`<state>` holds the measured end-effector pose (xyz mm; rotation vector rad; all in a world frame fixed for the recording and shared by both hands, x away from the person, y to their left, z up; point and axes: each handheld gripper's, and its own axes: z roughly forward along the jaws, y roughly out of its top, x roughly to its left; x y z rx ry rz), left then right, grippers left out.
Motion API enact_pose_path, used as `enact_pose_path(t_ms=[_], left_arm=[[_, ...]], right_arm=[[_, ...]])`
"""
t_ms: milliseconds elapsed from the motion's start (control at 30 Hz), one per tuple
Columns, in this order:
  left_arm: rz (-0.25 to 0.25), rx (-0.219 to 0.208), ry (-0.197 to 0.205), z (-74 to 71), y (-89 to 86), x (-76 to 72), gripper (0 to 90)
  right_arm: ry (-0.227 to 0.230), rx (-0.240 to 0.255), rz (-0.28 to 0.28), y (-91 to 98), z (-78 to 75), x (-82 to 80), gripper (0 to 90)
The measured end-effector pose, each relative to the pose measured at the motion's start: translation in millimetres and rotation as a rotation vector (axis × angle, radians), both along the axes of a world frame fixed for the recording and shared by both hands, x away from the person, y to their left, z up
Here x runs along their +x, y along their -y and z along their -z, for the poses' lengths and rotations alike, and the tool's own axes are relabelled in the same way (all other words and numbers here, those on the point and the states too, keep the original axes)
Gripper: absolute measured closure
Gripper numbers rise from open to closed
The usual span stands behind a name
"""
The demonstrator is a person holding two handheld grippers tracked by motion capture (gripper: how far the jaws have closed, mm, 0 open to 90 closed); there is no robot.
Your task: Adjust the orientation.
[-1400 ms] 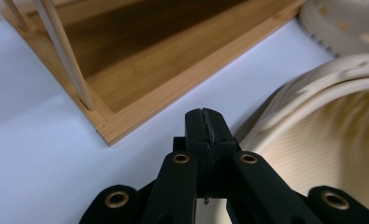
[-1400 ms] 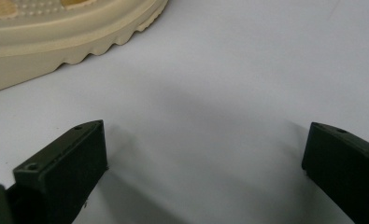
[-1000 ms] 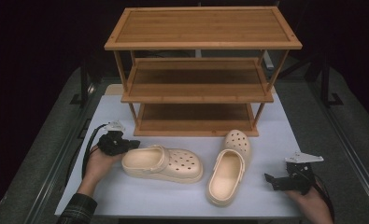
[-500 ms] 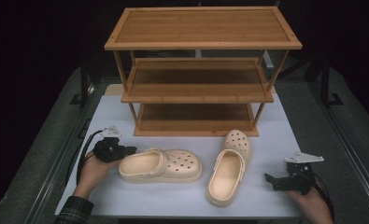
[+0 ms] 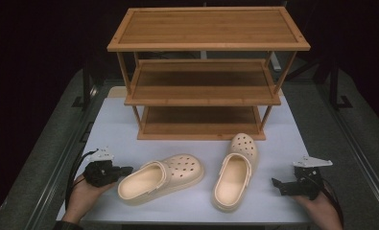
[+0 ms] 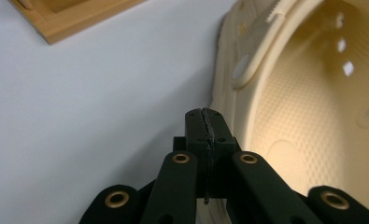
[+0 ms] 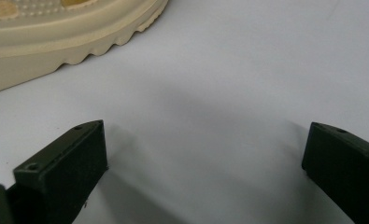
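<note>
On the white table (image 5: pixel 129 120) before the bamboo shoe rack (image 5: pixel 206 72), the left gripper (image 5: pixel 124 170), jaws pressed together and empty, touches the heel rim of the left cream clog (image 5: pixel 160 178), while the right gripper (image 5: pixel 277 184) rests with jaws wide apart near the other clog (image 5: pixel 235 172).

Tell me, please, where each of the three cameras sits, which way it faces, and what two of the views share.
High view: above the person's side, looking forward and down at the bamboo rack, two clogs and white table; both hands enter from below.
Left gripper view: rides the left hand-held gripper, jaws shut, beside the left clog.
Right gripper view: rides the right hand-held gripper, jaws open over the table, the right clog's sole ahead.
Shared: the left clog appears in the high and left gripper views.
</note>
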<state>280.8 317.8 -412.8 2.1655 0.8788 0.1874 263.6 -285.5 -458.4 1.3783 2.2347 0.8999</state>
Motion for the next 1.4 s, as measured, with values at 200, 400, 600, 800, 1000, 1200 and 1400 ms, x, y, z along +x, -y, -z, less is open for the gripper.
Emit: enact_pose_path(t_ms=[200, 400, 600, 800, 1000, 1200, 1400], left_arm=[[0.001, -0.008, -0.004, 0.2, -1.6, -16.7, 90.0], [0.005, -0.015, -0.006, -0.1, -1.7, -18.0, 90.0], [-0.004, -0.037, 0.017, -4.2, -4.2, -16.4, 80.2], [0.002, -0.087, 0.056, -15.4, -2.9, -16.1, 67.9], [0.051, -0.088, 0.081, -19.7, 14.2, -13.6, 59.0], [0.088, -0.075, 0.098, -21.4, 32.6, -6.4, 56.0], [0.134, -0.064, 0.095, -18.2, 54.4, 1.7, 54.6]], right_arm=[[-0.001, -0.001, 0.001, -0.1, -0.1, -0.1, 0.0], [-0.001, -0.001, 0.001, -0.2, -0.1, 0.0, 0.0], [-0.001, 0.000, 0.000, -0.1, 0.0, 0.0, 0.0], [-0.002, -0.001, 0.001, -0.2, -0.1, 0.0, 0.0], [0.000, -0.001, 0.000, -0.2, 0.0, 0.1, 0.0], [-0.001, -0.002, 0.001, -0.2, 0.0, 0.1, 0.0], [0.001, -0.001, 0.001, -0.3, 0.1, 0.0, 0.0]])
